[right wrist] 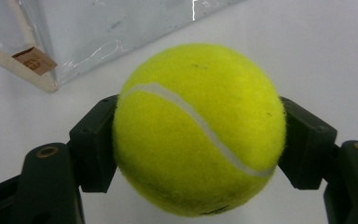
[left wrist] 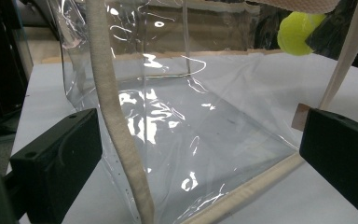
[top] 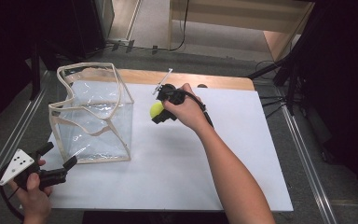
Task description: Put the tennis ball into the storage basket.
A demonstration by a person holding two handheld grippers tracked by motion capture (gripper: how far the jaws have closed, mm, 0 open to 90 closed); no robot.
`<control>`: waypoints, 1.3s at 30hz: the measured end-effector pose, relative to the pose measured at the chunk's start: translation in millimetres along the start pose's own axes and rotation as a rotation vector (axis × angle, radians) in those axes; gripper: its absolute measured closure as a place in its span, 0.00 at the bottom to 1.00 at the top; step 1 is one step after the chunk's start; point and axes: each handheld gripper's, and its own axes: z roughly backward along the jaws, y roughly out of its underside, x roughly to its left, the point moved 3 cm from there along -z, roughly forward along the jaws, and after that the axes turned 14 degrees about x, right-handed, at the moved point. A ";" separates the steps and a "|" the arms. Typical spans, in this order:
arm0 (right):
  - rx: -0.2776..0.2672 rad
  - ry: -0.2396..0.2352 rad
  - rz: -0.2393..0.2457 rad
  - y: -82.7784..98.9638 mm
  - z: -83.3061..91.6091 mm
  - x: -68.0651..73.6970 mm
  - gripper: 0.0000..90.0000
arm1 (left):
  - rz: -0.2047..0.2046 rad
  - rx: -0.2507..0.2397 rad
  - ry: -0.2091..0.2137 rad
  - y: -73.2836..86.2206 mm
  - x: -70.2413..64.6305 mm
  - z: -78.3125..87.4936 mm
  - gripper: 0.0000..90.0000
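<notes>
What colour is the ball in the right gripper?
Bright yellow-green with a white curved seam; the tennis ball shows best in the right gripper view.

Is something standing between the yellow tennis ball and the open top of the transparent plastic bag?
Nothing visible. The right gripper holds the yellow tennis ball beside the transparent plastic bag; only the cream-trimmed rim must be cleared.

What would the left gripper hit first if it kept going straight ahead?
Probably the clear bag: the left gripper has open jaws pointing at its near corner, with the beige seam between them. Depth is uncertain.
</notes>
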 end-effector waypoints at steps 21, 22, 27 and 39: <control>0.010 0.005 0.037 -18.5 27.8 7.8 0.27 | -0.001 -0.001 0.001 -0.2 -0.1 0.0 0.00; 0.006 0.006 0.043 -20.0 29.2 7.8 0.27 | -0.001 -0.001 0.001 -0.2 0.0 0.1 0.00; 0.007 0.005 0.052 -24.9 34.3 10.4 0.27 | -0.003 -0.003 0.000 -0.4 0.0 0.1 0.00; 0.006 -0.003 0.080 -35.7 44.8 15.4 0.27 | 0.001 -0.005 0.002 -0.6 -0.2 0.1 0.00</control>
